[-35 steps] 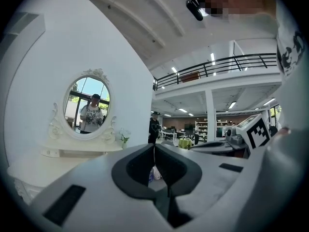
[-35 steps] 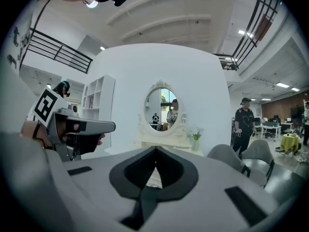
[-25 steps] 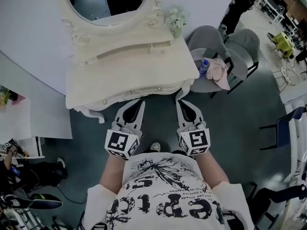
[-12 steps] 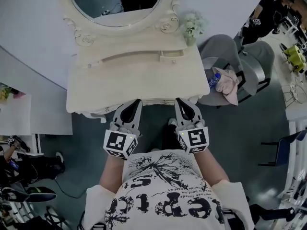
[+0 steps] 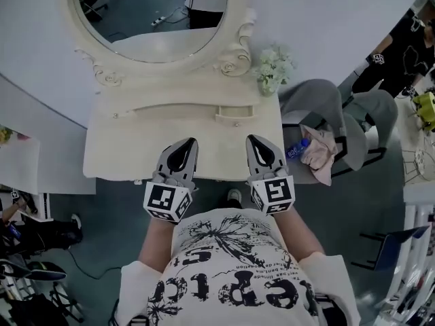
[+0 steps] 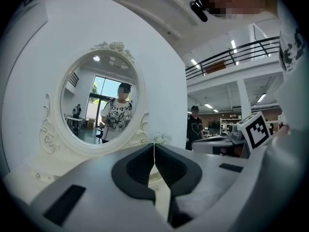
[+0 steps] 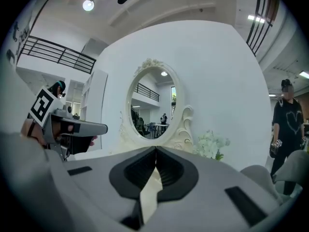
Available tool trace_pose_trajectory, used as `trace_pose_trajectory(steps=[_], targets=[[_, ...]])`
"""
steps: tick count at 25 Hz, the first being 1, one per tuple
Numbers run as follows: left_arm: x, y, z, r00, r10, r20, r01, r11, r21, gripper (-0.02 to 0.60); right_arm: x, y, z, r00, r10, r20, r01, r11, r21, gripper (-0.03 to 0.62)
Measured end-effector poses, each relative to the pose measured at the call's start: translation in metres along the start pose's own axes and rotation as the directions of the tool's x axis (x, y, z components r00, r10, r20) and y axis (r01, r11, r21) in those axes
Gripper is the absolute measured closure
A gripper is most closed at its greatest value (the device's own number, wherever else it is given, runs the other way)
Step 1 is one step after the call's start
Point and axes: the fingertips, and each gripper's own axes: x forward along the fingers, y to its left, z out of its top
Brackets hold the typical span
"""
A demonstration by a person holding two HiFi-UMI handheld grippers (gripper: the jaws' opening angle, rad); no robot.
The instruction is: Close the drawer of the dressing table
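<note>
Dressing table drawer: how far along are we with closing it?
Looks nearly done: in the head view no drawer juts past the front edge of the dressing table, though its front is hidden. In hand: left gripper and right gripper, jaws shut and empty, reach over that edge. Left: confirm it sits flush.

The drawer's front lay out of sight under the table (image 5: pixel 115 155) top, so whether it stood shut could not be told. The head view's top edge cut off the mirror (image 5: pixel 153 19). A cloth (image 5: pixel 318 152) covered part of the bottle (image 5: pixel 293 151).
</note>
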Motion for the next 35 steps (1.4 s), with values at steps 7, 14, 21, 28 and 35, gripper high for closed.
trace_pose_trajectory(steps=[7,14,21,28,35], targets=[[0.061,0.008,-0.015,0.999,0.023,-0.025,-0.024,0.999,-0.034,0.561,0.048,-0.054,-0.024,0.996,0.025,-0.085,-0.024,1.000,0.017,0.577],[0.079,0.032,-0.034,0.997,-0.021,-0.070,0.018,0.999,-0.048,0.561,0.082,-0.059,-0.078,0.978,-0.001,-0.207,0.018,0.996,0.082,0.577],[0.090,0.062,-0.072,0.993,-0.045,-0.110,0.038,0.997,-0.065,0.561,0.097,-0.051,-0.156,0.929,0.019,-0.369,0.037,0.989,0.144,0.577],[0.095,0.070,-0.108,0.985,-0.090,-0.146,0.074,0.991,-0.111,0.561,0.126,-0.047,-0.212,0.877,0.022,-0.480,0.070,0.983,0.172,0.550],[0.100,0.088,-0.125,0.981,-0.085,-0.175,0.063,0.990,-0.127,0.561,0.156,-0.050,-0.240,0.833,-0.020,-0.553,0.138,0.975,0.173,0.477]])
